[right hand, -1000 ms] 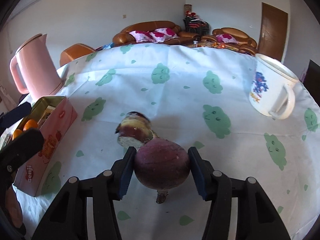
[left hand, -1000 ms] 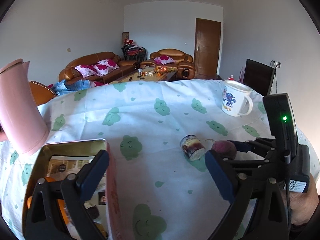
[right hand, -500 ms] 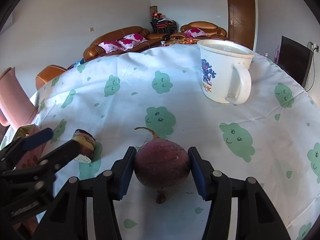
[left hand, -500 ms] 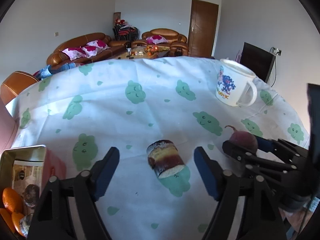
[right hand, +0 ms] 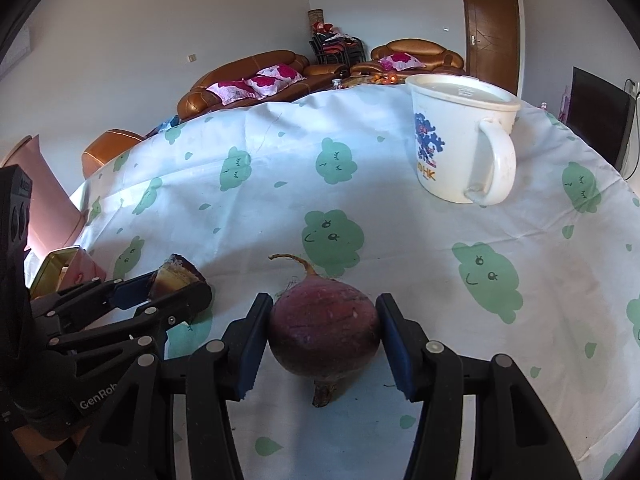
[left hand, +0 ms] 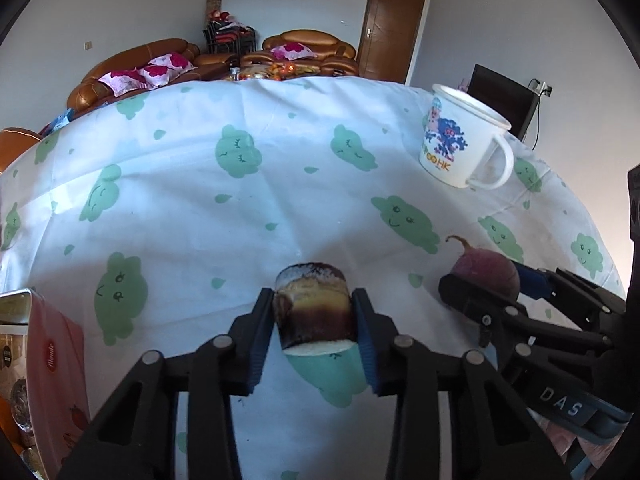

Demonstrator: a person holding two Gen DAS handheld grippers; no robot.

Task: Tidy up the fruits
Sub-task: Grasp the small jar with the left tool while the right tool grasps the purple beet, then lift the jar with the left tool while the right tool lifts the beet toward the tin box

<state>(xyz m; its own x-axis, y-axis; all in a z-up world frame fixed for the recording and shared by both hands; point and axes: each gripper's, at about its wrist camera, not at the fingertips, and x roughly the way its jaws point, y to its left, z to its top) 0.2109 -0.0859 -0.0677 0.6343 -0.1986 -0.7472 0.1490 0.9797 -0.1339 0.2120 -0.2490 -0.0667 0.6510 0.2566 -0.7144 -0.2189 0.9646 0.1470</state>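
- The left tool (left hand: 314, 320) is clenching a short, cut cylinder of dark-skinned fruit (left hand: 313, 306), its two blue-padded fingers (left hand: 262, 336) pressing on either side of the piece.
- The cut fruit piece is sitting low over the cloth, pale cut face toward the camera; whether it is touching the desk (left hand: 240, 208) or lifted just off it cannot be told.
- The right tool (right hand: 324, 338) is grasping a round purple fruit (right hand: 324, 320) with a curling tail at the far end and a stub of stem toward the camera, both fingers touching its sides.
- Seen from the left wrist view, the purple fruit (left hand: 486, 272) is lying just to the right of the cut piece, near the desk's near edge, with the right tool (left hand: 492, 284) reaching in from the right.
- From the right wrist view, the left tool (right hand: 172, 286) is coming in from the left with the cut piece (right hand: 176, 276) between its tips.
- A white mug (right hand: 460, 140) with a blue cartoon print is standing upright toward the far right of the desk, well apart from both fruits.
- A pink tin box (left hand: 44, 364) is sitting open at the left edge, with orange fruit just showing inside.
- A pink jug (right hand: 36, 196) is standing beyond the tin at the left edge.
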